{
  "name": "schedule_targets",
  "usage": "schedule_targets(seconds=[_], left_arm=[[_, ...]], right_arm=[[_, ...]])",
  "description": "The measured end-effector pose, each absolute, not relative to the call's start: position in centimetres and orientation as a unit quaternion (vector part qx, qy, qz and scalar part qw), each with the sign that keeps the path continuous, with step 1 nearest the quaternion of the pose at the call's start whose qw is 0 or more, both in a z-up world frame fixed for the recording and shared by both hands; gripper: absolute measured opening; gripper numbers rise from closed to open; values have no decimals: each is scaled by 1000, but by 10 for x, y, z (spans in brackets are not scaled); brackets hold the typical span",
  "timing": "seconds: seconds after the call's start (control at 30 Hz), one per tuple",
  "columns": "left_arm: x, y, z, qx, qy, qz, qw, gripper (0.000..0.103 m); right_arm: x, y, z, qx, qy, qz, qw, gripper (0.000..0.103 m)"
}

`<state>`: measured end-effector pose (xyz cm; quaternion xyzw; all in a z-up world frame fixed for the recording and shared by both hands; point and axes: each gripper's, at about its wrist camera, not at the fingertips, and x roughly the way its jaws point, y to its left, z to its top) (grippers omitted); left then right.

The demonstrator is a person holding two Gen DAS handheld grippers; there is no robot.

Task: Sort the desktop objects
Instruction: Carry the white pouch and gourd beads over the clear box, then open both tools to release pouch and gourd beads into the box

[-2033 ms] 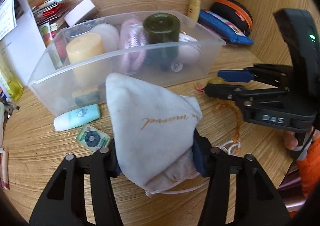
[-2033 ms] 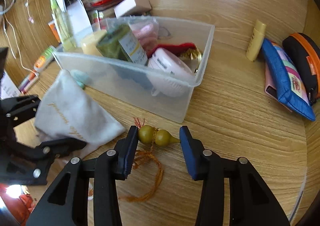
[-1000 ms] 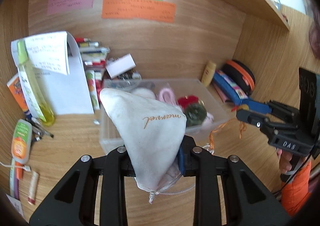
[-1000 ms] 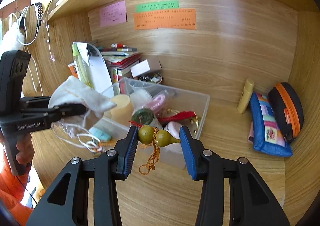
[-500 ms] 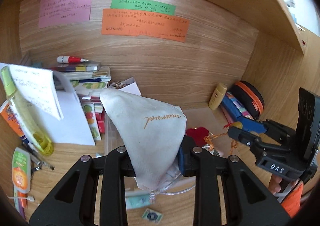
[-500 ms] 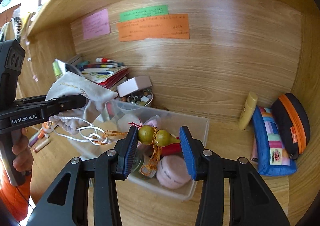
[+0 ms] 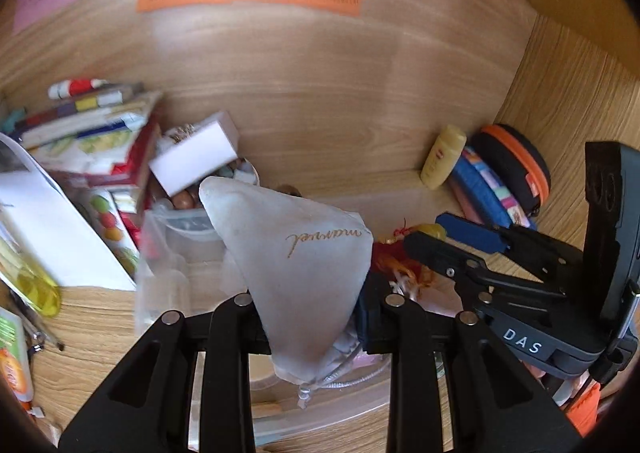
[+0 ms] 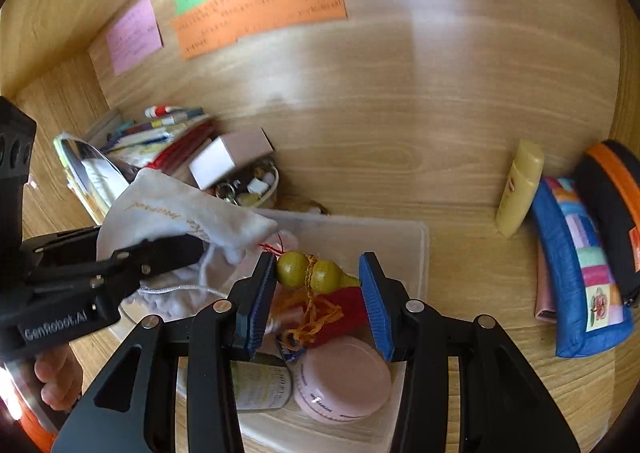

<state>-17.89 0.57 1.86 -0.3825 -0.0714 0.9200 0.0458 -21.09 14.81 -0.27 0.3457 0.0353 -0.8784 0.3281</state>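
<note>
My left gripper (image 7: 310, 303) is shut on a white cloth drawstring pouch (image 7: 298, 253) and holds it above the clear plastic bin (image 8: 416, 237). The pouch also shows at the left of the right wrist view (image 8: 180, 209). My right gripper (image 8: 318, 285) is shut on a small olive-green gourd charm (image 8: 310, 275) with an orange tassel (image 8: 312, 317), held over the bin. In the bin lie a pink round jar (image 8: 344, 379) and a dark green bottle (image 8: 260, 381). The right gripper shows at the right of the left wrist view (image 7: 464, 249).
Books and a white box (image 7: 192, 157) are stacked at the back left. A yellow tube (image 8: 518, 189), a blue patchwork pouch (image 8: 580, 269) and a black-orange case (image 8: 616, 213) lie at the right. Sticky notes (image 8: 260, 5) hang on the back wall. A yellow-green bottle (image 7: 28, 281) stands at left.
Both grippers have moved forward and down over the bin, still holding the pouch and the gourd charm. The bin's contents now lie right under the right gripper.
</note>
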Motion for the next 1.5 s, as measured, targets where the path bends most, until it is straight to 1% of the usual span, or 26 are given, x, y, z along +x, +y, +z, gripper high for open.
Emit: schedule_targets(seconds=[0.1, 0.2, 0.43, 0.57, 0.63, 0.67, 0.7, 0.73, 0.8, 0.87, 0.93, 0.97, 1.0, 1.03, 1.13, 1.27, 1.33, 1.37, 1.4, 1.5], left_arm=[[-183, 9, 12, -390, -64, 918, 38, 28], [-180, 7, 10, -391, -76, 917, 38, 28], [-177, 5, 10, -391, -84, 916, 41, 31], [-179, -1, 6, -392, -106, 913, 43, 43], [-176, -1, 6, -390, -106, 913, 46, 44], [-175, 0, 7, -389, -104, 914, 48, 44], [-172, 2, 8, -385, -98, 916, 48, 47], [-171, 3, 9, -382, -95, 918, 49, 49], [-166, 6, 12, -373, -88, 922, 54, 62], [-161, 7, 15, -364, -87, 926, 60, 66], [-157, 7, 18, -357, -83, 929, 58, 70], [-155, 7, 19, -353, -82, 930, 58, 73], [-152, 6, 21, -350, -82, 931, 56, 74], [-150, 6, 22, -349, -84, 932, 56, 74], [-143, 3, 26, -345, -92, 933, 55, 75], [-126, 1, 37, -328, -83, 940, 40, 76], [-117, 0, 43, -320, -74, 944, 31, 77], [-113, -1, 46, -317, -69, 946, 30, 89], [-107, -3, 48, -311, -65, 948, 29, 101], [-92, -7, 55, -298, -52, 953, 22, 101]], right_arm=[[-211, 147, -10, 348, 49, -878, 324, 39], [-211, 147, -16, 351, 52, -877, 326, 39], [-207, 148, -16, 343, 64, -882, 317, 39], [-204, 148, -14, 335, 69, -886, 313, 40], [-203, 148, -13, 335, 70, -885, 315, 43], [-203, 148, -13, 333, 71, -886, 314, 48], [-202, 148, -12, 331, 72, -888, 312, 53], [-201, 148, -11, 328, 72, -889, 311, 53], [-199, 150, -9, 322, 67, -891, 313, 54], [-198, 151, -7, 316, 65, -893, 314, 55], [-196, 151, -5, 310, 63, -895, 314, 58], [-195, 152, -3, 305, 62, -897, 314, 62], [-193, 153, -2, 301, 59, -899, 313, 66], [-193, 153, 0, 297, 56, -901, 312, 67], [-190, 155, 4, 294, 50, -901, 316, 67], [-184, 155, 10, 284, 54, -903, 317, 68], [-180, 156, 14, 275, 56, -909, 310, 72], [-178, 158, 16, 273, 55, -910, 308, 80], [-176, 160, 19, 272, 54, -910, 308, 82], [-168, 165, 26, 264, 58, -912, 309, 82]])
